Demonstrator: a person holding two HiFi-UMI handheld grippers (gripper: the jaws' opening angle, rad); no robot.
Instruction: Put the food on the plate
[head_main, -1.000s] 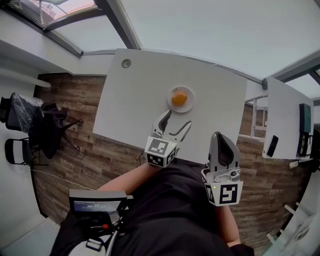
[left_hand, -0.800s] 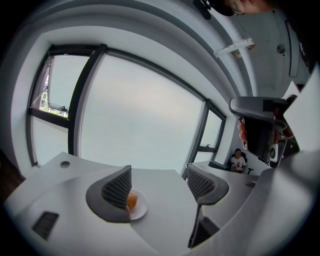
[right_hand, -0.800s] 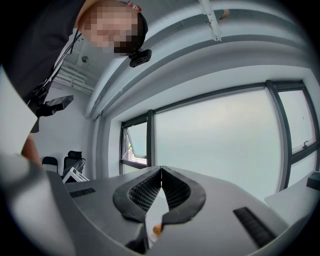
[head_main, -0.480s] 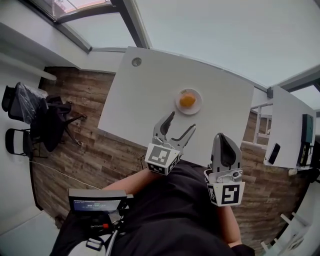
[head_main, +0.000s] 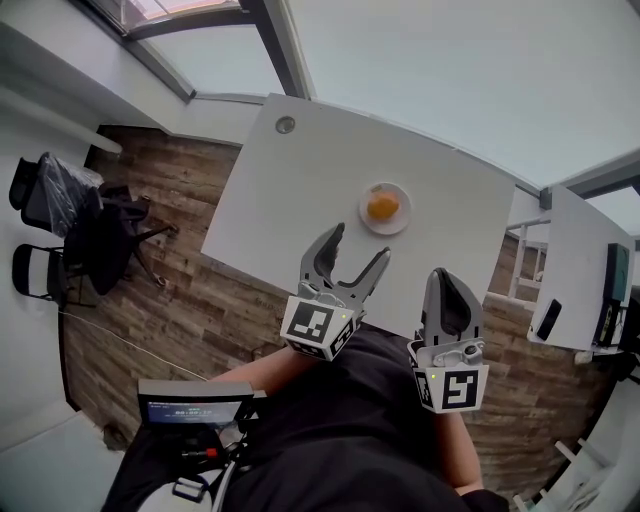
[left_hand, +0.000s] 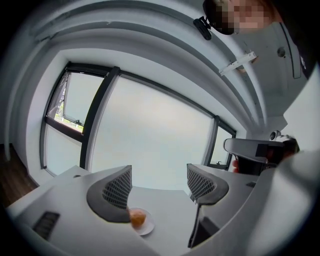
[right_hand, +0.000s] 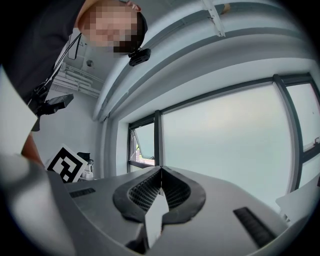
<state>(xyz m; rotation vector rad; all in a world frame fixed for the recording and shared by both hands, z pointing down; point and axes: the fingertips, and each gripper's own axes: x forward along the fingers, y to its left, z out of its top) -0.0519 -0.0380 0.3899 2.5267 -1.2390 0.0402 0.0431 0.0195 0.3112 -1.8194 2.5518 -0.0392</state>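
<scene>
An orange piece of food (head_main: 382, 206) lies on a small white plate (head_main: 400, 219) toward the right of the white table (head_main: 290, 200). In the left gripper view the food (left_hand: 137, 218) and plate (left_hand: 147, 227) show just past the left jaw's tip. My left gripper (head_main: 346, 253) is open and empty, held above the table's near edge, short of the plate. My right gripper (head_main: 446, 288) is shut with nothing in it, held close to the person's body near the table's front right edge. Its jaws meet tip to tip in the right gripper view (right_hand: 161, 181).
A second white table (head_main: 585, 270) at the right carries a dark phone (head_main: 546, 293) and a monitor (head_main: 610, 283). Black office chairs (head_main: 70, 235) stand on the wood floor at left. A round grommet (head_main: 286, 125) marks the table's far corner. Large windows lie beyond.
The view has drifted so the table and plate sit slightly further right and lower. My left gripper has risen a little toward the plate. The right gripper has stayed put.
</scene>
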